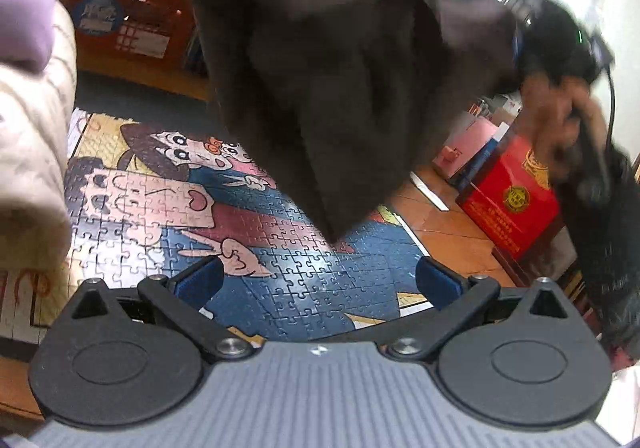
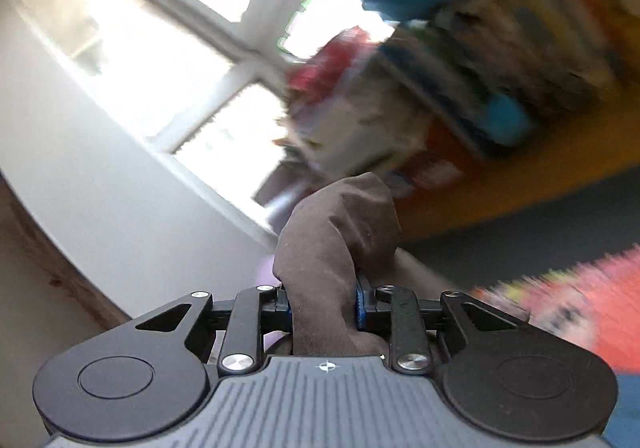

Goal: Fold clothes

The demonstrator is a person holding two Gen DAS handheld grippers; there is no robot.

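A dark grey-brown garment [image 1: 340, 88] hangs in the air above a cartoon puzzle mat [image 1: 224, 216] in the left wrist view, blurred. My left gripper [image 1: 320, 280] is open and empty below it, over the mat. My right gripper [image 2: 322, 300] is shut on a bunched fold of the same dark garment [image 2: 336, 240], which bulges up between the fingers. The right gripper and the hand on it [image 1: 568, 104] show at the right of the left wrist view, holding the garment up.
A beige cloth [image 1: 32, 136] and a lilac cloth [image 1: 24, 0] lie at the left. A red box [image 1: 512, 192] and pink boxes stand at the right on the wooden floor. Stacked books and an orange box [image 1: 128, 20] line the back. A window [image 2: 160, 48] fills the right wrist view.
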